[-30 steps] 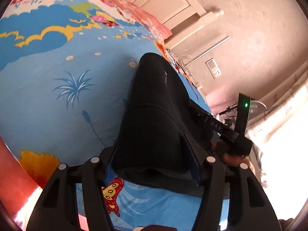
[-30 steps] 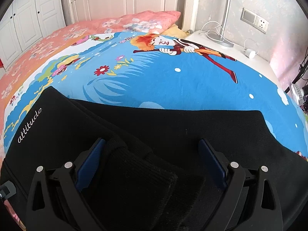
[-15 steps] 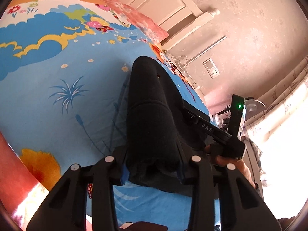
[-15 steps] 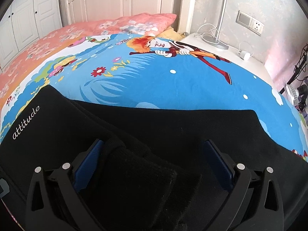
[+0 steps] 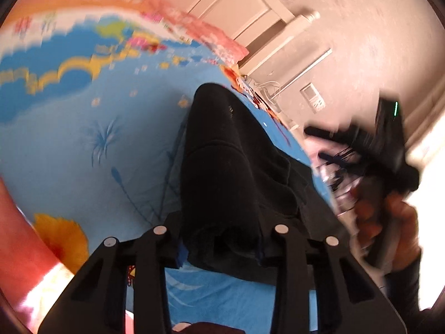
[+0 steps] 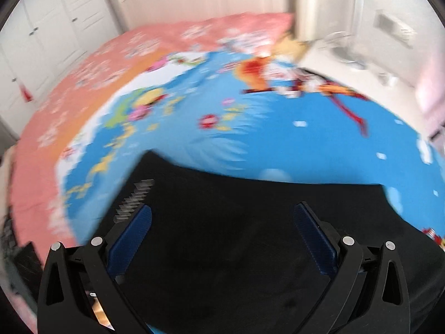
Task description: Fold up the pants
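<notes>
Black pants (image 5: 230, 167) lie folded on a blue cartoon bedsheet (image 5: 83, 153). My left gripper (image 5: 221, 239) is closing on a thick bunch of the pants' near end; the cloth fills the gap between the fingers. My right gripper (image 6: 221, 222) is wide open and empty, lifted above the flat pants (image 6: 250, 236), its blue pads (image 6: 133, 231) bare. The right gripper and the hand holding it also show blurred in the left wrist view (image 5: 383, 150).
A pink floral cover (image 6: 111, 64) lies on the far side of the bed. A white nightstand (image 6: 361, 75) with cables stands at the back right, white wardrobe doors (image 6: 41, 41) at the left. The wall has a switch plate (image 5: 313, 100).
My right gripper has let go of the pants and pulled up and back, now open and empty. My left gripper has narrowed around the pants' end. Both views are blurred from motion.
</notes>
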### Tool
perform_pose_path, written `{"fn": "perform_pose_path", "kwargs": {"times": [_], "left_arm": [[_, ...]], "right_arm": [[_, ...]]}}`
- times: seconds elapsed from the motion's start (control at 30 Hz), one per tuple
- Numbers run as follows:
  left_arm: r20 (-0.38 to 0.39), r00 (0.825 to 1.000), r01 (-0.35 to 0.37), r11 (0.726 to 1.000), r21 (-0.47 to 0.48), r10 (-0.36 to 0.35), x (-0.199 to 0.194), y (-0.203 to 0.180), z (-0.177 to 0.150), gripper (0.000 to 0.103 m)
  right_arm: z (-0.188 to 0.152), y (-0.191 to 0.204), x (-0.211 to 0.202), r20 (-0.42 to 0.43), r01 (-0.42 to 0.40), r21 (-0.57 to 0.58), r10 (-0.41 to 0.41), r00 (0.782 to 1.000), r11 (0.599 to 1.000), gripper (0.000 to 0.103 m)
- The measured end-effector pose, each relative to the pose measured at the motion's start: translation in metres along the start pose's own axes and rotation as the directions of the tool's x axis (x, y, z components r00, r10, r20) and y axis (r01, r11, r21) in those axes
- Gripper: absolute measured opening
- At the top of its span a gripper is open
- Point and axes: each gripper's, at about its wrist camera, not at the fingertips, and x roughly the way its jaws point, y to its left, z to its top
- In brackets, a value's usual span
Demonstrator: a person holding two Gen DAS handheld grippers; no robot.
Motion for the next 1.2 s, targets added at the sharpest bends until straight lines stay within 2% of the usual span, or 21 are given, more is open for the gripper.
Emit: {"fn": "perform_pose_path", "kwargs": {"times": [0.1, 0.17, 0.23, 0.27, 0.37, 0.47, 0.6, 0.67, 0.7, 0.73, 0.8, 0.83, 0.87, 0.9, 0.93, 1.0, 1.13, 1.2], "left_arm": [[0.046, 0.994, -0.106, 0.986, 0.127, 0.101, -0.006, -0.033, 0.000, 0.033], [0.088, 0.985, -0.167, 0.964, 0.209, 0.152, -0.011, -0.057, -0.002, 0.033], [0.121, 0.974, -0.219, 0.936, 0.276, 0.192, -0.014, -0.076, -0.005, 0.033], [0.141, 0.965, -0.254, 0.914, 0.317, 0.220, -0.014, -0.088, -0.009, 0.033], [0.186, 0.946, -0.320, 0.862, 0.392, 0.266, -0.014, -0.111, -0.015, 0.033], [0.224, 0.929, -0.368, 0.818, 0.443, 0.296, -0.014, -0.128, -0.020, 0.033], [0.274, 0.906, -0.422, 0.757, 0.500, 0.324, -0.011, -0.147, -0.028, 0.033], [0.303, 0.896, -0.442, 0.723, 0.531, 0.325, -0.011, -0.160, -0.034, 0.033], [0.316, 0.893, -0.446, 0.709, 0.546, 0.319, -0.011, -0.166, -0.036, 0.032], [0.329, 0.893, -0.446, 0.696, 0.563, 0.306, -0.013, -0.174, -0.039, 0.032], [0.337, 0.898, -0.434, 0.696, 0.572, 0.283, -0.014, -0.183, -0.042, 0.032], [0.336, 0.903, -0.422, 0.707, 0.567, 0.269, -0.014, -0.185, -0.042, 0.033], [0.339, 0.905, -0.414, 0.718, 0.560, 0.257, -0.014, -0.187, -0.042, 0.036], [0.350, 0.905, -0.407, 0.728, 0.552, 0.241, -0.015, -0.189, -0.043, 0.045], [0.368, 0.904, -0.401, 0.736, 0.546, 0.220, -0.016, -0.191, -0.045, 0.060], [0.411, 0.891, -0.411, 0.731, 0.545, 0.194, -0.019, -0.195, -0.053, 0.079], [0.401, 0.886, -0.443, 0.678, 0.586, 0.233, 0.010, -0.198, -0.074, 0.081], [0.411, 0.884, -0.449, 0.649, 0.614, 0.223, 0.026, -0.207, -0.084, 0.080]], "right_arm": [[0.017, 0.027, 0.006, -0.104, -0.085, -0.009, 0.083, 0.991, 0.996, 0.099], [0.026, 0.039, 0.016, -0.201, -0.141, 0.020, 0.142, 0.969, 0.990, 0.099], [0.031, 0.049, 0.023, -0.266, -0.158, 0.058, 0.168, 0.949, 0.986, 0.099], [0.032, 0.053, 0.025, -0.289, -0.160, 0.065, 0.172, 0.942, 0.985, 0.099], [0.037, 0.070, 0.028, -0.340, -0.128, -0.036, 0.108, 0.934, 0.991, 0.099], [0.036, 0.074, 0.034, -0.353, -0.033, -0.129, -0.015, 0.936, 0.991, 0.099], [0.028, 0.066, 0.039, -0.408, -0.050, -0.151, -0.017, 0.913, 0.987, 0.098], [0.025, 0.064, 0.034, -0.392, -0.057, -0.191, -0.023, 0.920, 0.980, 0.098], [0.025, 0.062, 0.030, -0.379, -0.065, -0.204, -0.017, 0.925, 0.977, 0.085], [0.024, 0.059, 0.022, -0.363, -0.074, -0.221, -0.012, 0.932, 0.972, 0.064], [0.026, 0.047, 0.009, -0.341, -0.084, -0.216, 0.005, 0.940, 0.973, 0.045], [0.028, 0.040, 0.002, -0.339, -0.108, -0.196, 0.036, 0.940, 0.975, 0.038], [0.029, 0.027, -0.007, -0.334, -0.137, -0.168, 0.074, 0.940, 0.976, 0.036], [0.030, 0.021, -0.011, -0.331, -0.149, -0.153, 0.091, 0.939, 0.977, 0.034], [0.031, 0.007, -0.019, -0.319, -0.164, -0.122, 0.118, 0.940, 0.979, 0.033], [0.032, -0.012, -0.030, -0.301, -0.192, -0.075, 0.161, 0.940, 0.978, 0.032], [0.029, -0.050, -0.056, -0.243, -0.255, 0.009, 0.250, 0.937, 0.967, 0.032], [0.025, -0.068, -0.071, -0.211, -0.282, 0.036, 0.283, 0.936, 0.959, 0.031]]}}
